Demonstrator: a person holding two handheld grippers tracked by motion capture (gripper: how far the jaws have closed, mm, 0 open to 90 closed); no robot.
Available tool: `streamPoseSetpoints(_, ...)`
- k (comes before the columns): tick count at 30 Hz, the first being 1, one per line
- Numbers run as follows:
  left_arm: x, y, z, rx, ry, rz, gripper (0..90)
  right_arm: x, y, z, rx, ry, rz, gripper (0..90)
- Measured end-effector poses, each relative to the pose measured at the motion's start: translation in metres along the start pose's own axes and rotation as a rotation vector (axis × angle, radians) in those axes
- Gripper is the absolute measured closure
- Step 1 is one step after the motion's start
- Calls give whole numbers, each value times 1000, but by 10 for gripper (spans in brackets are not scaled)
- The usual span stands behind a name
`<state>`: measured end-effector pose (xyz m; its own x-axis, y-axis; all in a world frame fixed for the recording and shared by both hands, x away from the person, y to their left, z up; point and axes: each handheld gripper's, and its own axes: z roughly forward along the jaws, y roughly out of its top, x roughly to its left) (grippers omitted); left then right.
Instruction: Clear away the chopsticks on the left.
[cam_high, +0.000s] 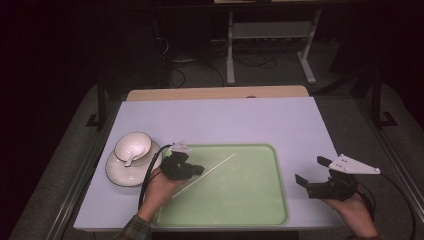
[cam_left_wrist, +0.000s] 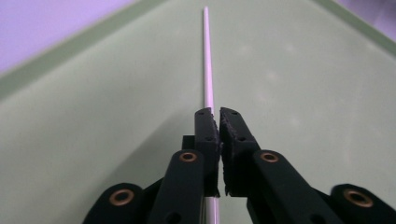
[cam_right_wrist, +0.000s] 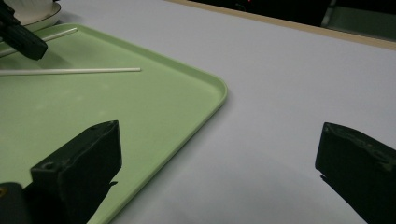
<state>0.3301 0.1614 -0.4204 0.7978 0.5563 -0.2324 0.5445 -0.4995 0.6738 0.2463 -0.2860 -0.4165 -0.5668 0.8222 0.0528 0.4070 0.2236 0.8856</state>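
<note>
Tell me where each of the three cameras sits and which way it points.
High view: above the person's side, looking forward and down at the green tray; both forearms enter from below.
Left gripper view: on the left gripper, looking along its shut jaws gripping the white stick.
Right gripper view: on the right gripper, jaws open, facing the tray corner and purple table cover.
Shared: all show tray and stick.
</note>
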Motion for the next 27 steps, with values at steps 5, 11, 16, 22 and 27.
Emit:
streamPoseSetpoints(5,2,19,10,15,-18,41,899,0,0,0,0,1,0,0)
streamPoseSetpoints(11,8,43,28,9,-49,70,899,-1,0,0,-3,1,5,0)
streamPoseSetpoints(16,7,59,48,31,-65,104,900,-1,0,-1,-4,4,6,0)
streamPoseSetpoints(22,4,76,69,51,-75,125,900,-1,0,-1,-9,5,9,0)
streamPoseSetpoints(27,0,87,86,72,-73,137,899,-2,0,-1,-11,4,12,0)
